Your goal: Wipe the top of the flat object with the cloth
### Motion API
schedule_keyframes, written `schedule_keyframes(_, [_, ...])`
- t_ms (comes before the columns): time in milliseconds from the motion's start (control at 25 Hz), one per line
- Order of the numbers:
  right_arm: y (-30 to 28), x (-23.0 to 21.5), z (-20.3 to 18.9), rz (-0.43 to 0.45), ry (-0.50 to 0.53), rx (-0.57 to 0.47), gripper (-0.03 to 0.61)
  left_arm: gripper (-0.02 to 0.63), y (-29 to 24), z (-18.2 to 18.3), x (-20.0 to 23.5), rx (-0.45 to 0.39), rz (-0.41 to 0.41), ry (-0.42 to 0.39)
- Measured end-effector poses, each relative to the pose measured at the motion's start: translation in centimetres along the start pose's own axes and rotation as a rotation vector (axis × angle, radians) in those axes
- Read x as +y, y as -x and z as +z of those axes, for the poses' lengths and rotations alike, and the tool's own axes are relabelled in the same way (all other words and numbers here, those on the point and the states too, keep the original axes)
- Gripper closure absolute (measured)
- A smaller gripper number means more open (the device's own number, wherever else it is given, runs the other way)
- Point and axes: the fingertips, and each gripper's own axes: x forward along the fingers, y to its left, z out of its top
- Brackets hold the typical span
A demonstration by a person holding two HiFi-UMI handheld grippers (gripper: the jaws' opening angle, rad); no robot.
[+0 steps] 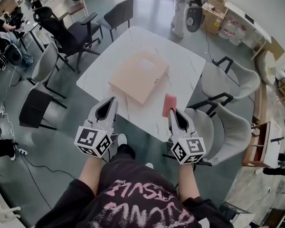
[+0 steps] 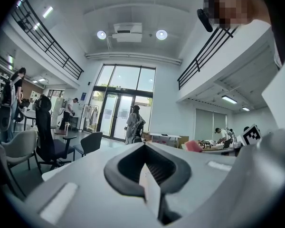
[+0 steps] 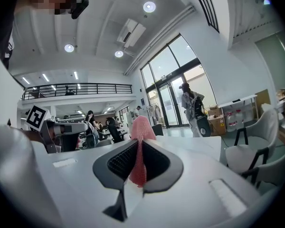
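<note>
- Your right gripper (image 3: 138, 152) pinches a pink, waffle-textured cloth (image 3: 141, 127) between its dark ribbed pads, and the fabric stands up past the jaw tips. Keep that pinch firm, since a slack hold would likely let the cloth drag free on the first stroke.
- Your left gripper (image 2: 145, 167) has its jaws pressed together with nothing between them, so it is free to steady the work.
- The head view shows the cloth in the air to the right of the nearest corner of the tan, flat, square cardboard-like object (image 1: 138, 75), near it but not touching. The left gripper hovers just off the object's near left edge.
- The tan object lies on a white, marble-patterned square table (image 1: 183, 56), turned corner-on to you. Its top is bare apart from a small dark mark by its right edge.
- Wiping looks not yet begun, and the next move appears to be carrying the cloth in over the object's top.
- Tip the right gripper down so the free fabric, not the hard jaw tips, meets the surface.
- Work in overlapping strokes from the object's far corner back toward its nearest one, and press lightly.
- The object looks light enough to slide on the smooth table. If it does, rest the closed left gripper on its near left edge, clear of the cloth's path.
</note>
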Motion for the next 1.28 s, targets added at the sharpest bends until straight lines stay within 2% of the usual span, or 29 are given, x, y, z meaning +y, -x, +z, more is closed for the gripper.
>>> schedule_keyframes(560, [-6.4, -0.5, -0.6, -0.042, -0.016, 0.027, 0.529, 0.614, -4.6, -0.6, 5.6, 0.027, -0.028, 0.016])
schedule_keyframes(880, [-10.6, 0.0, -0.8, -0.078, -0.02, 0.054, 0.529, 0.614, -7.4, -1.1, 9.3, 0.056, -0.063, 0.053])
schedule_keyframes(1280, [-15.0, 1.0, 0.6, -0.152, -0.028, 0.035, 0.529, 0.614, -10.4, 0.4, 13.9, 0.066, -0.121, 0.046])
